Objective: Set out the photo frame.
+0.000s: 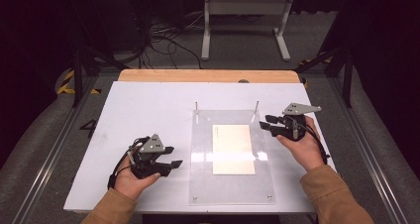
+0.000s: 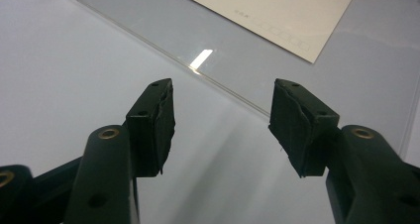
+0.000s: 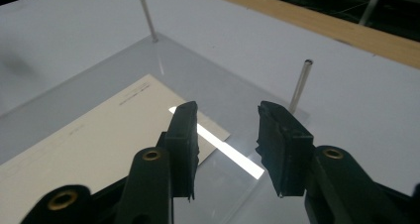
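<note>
Left gripper [image 1: 171, 156]: held low over the white table [image 1: 143, 110], just off the left edge of the clear plate; its jaws stand wide apart with nothing between them. In its own view the gripper [image 2: 221, 122] looks across that edge, and the rubber pads [image 2: 163, 122] are bare.

Right gripper [image 1: 266, 122]: at the plate's far right corner, jaws parted and empty, pointing left toward the card. In its own view the gripper [image 3: 225, 140] hovers over the corner of the plate; whether it touches the plate I cannot tell.

Clear plate [image 1: 203, 184]: a see-through sheet lying flat on the table in front of the person, with small screws at its near corners. A strip of ceiling light glints on it [image 3: 233, 157].

Card [image 1: 233, 148]: a cream sheet with faint printed lines, lying flat in the middle of the plate area, between the two grippers and touched by neither. Whether it sits on or under the plate I cannot tell.

Pins [image 1: 196, 106]: two thin metal rods standing upright at the plate's far corners; the right one [image 3: 300, 85] is just beyond the right gripper's jaws.

Hands: each of the person's hands [image 1: 130, 182] wraps a gripper body, tan sleeves coming in from the bottom edge.
</note>
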The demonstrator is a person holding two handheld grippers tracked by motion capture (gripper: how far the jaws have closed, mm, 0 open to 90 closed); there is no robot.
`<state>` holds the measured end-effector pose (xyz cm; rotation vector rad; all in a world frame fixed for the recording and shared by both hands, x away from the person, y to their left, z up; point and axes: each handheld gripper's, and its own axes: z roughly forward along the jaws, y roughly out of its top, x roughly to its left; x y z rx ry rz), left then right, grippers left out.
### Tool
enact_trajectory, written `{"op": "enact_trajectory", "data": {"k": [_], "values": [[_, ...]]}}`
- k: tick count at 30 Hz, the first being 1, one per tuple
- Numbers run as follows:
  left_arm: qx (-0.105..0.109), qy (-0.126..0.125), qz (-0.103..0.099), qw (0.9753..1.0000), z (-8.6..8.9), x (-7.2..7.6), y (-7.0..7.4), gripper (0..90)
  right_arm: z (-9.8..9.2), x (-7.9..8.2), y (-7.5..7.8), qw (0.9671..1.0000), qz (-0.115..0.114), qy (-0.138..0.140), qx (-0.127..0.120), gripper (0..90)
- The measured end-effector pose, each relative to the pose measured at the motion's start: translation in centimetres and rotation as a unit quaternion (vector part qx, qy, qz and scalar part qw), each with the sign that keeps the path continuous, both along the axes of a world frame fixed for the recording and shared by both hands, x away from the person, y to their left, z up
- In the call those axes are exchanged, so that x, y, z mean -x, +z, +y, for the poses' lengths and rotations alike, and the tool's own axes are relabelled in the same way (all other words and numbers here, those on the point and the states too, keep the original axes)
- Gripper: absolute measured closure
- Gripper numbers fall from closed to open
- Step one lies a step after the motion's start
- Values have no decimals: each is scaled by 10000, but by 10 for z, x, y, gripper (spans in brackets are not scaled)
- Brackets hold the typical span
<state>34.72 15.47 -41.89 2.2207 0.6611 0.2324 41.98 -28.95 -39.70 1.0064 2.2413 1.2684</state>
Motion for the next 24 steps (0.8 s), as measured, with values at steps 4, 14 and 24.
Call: {"op": "enact_trajectory", "data": {"k": [4, 14, 24], "values": [[24, 36, 9, 10000, 0, -1, -1, 429, -1, -12, 0, 9992, -297, -248, 109, 551], [186, 124, 27, 9997, 7, -4, -3, 430, 2, -40, -14, 9980, -409, -467, 145, 625], [132, 173, -9, 9998, 8, 1, -4, 449, 15, -64, -21, 9961, -567, -603, 308, 678]]}}
